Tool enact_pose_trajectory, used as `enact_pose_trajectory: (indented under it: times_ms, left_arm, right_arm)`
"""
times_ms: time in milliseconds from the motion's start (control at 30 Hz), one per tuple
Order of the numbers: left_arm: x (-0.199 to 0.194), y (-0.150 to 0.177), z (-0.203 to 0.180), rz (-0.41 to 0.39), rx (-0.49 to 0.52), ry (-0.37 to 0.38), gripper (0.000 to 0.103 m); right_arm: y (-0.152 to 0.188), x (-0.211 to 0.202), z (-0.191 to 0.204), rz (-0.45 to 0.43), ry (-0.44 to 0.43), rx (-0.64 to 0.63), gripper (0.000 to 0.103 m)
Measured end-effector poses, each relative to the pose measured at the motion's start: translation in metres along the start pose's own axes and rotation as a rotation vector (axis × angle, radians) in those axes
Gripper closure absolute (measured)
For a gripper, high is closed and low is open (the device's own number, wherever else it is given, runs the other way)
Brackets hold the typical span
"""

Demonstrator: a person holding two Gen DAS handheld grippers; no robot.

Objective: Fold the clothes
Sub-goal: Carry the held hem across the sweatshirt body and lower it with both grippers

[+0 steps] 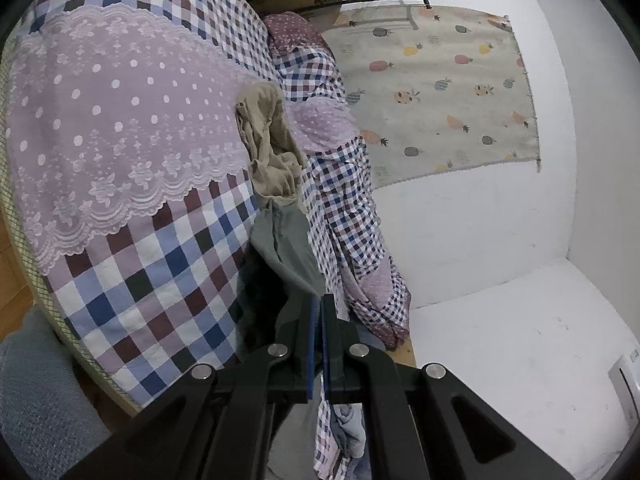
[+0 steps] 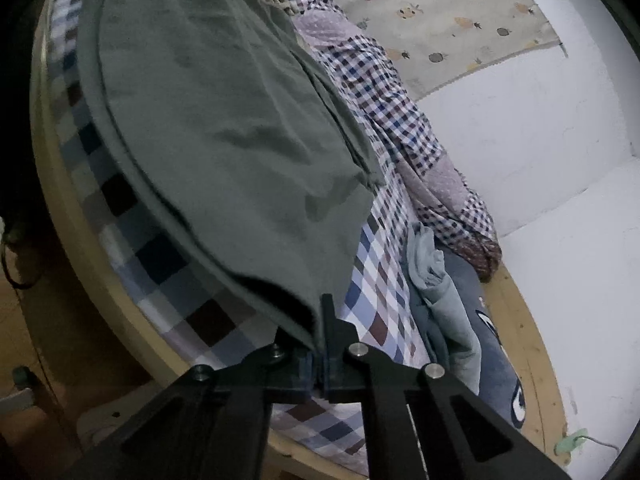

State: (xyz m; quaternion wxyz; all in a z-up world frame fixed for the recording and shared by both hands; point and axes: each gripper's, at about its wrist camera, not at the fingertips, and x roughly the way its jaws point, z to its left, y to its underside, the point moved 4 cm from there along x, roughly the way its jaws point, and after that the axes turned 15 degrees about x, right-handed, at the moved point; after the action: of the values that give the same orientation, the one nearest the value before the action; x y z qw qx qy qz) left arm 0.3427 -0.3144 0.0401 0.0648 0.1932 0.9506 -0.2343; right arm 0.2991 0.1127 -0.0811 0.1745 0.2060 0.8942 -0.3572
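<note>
A grey-green garment (image 1: 286, 248) hangs stretched between my two grippers above the bed. In the left wrist view my left gripper (image 1: 319, 300) is shut on one edge of it, and the cloth runs away from the tips as a narrow strip. My right gripper (image 2: 321, 312) is shut on another corner of the same grey-green garment (image 2: 224, 120), which spreads wide over the upper left of the right wrist view and hides most of the bed behind it. A crumpled tan garment (image 1: 268, 140) lies on the bed beyond the green one.
The bed wears a checked cover (image 1: 160, 272) with a lilac lace panel (image 1: 112, 120). A bunched checked quilt (image 1: 344, 200) lies along the white wall. A pile of blue-grey clothes (image 2: 452, 312) sits near the wooden bed rim (image 2: 532, 344). A pineapple-print cloth (image 1: 440, 88) hangs on the wall.
</note>
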Motion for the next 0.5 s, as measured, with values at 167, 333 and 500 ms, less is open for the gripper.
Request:
enact_pose_trajectory:
  times_ms: [167, 333, 500]
  left_arm:
    - [0.0, 0.001, -0.003, 0.008, 0.011, -0.009, 0.103]
    - [-0.003, -0.001, -0.018, 0.012, 0.039, 0.008, 0.103]
    - [-0.016, -0.007, -0.045, 0.022, 0.065, 0.061, 0.103]
  right_arm:
    - [-0.004, -0.021, -0.023, -0.041, -0.004, 0.023, 0.103]
    - [-0.014, -0.044, -0.062, -0.078, 0.012, 0.034, 0.103]
    - [-0.029, -0.058, -0.104, -0.086, -0.001, 0.013, 0.103]
